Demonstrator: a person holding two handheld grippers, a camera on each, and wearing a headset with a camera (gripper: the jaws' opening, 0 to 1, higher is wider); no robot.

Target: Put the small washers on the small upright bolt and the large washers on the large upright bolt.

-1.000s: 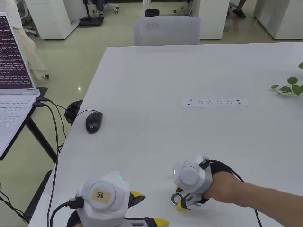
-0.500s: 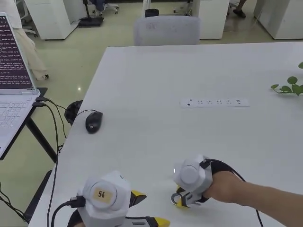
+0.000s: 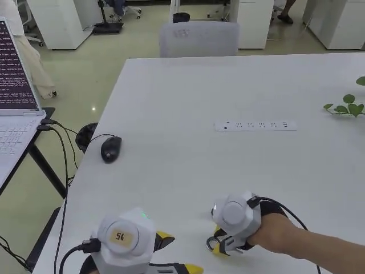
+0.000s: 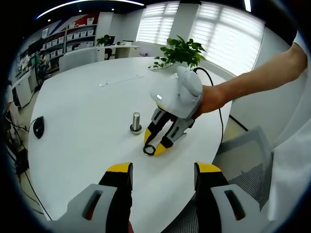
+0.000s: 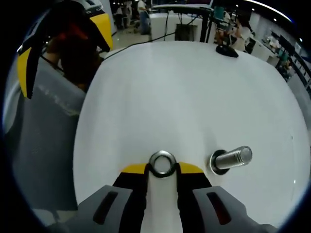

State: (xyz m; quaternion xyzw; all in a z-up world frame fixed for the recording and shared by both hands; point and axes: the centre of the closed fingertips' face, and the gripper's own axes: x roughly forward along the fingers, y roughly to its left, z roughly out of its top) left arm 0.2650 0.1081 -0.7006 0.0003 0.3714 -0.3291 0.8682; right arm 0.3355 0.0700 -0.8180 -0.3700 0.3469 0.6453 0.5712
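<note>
Count: two grippers, one washer, one upright bolt.
Left gripper (image 4: 164, 169): jaws wide apart, nothing between, at near edge of table (image 3: 171, 114).
Right gripper (image 5: 163, 169): jaws narrow, pinching single washer (image 5: 162, 163) at tips, low by tabletop; touching or not, cannot tell.
Bolt (image 5: 232, 158): standing on table just beside right gripper's tips, apart from washer, to its right in right gripper view.
Farther: one mouse (image 3: 110, 148), one power strip (image 3: 255, 125), one plant (image 3: 345, 107), one chair (image 3: 198, 38).

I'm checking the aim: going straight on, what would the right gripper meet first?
Likely bare table, though depth is unclear. The right gripper, shut on a washer, has the bolt standing off to one side of its line.
</note>
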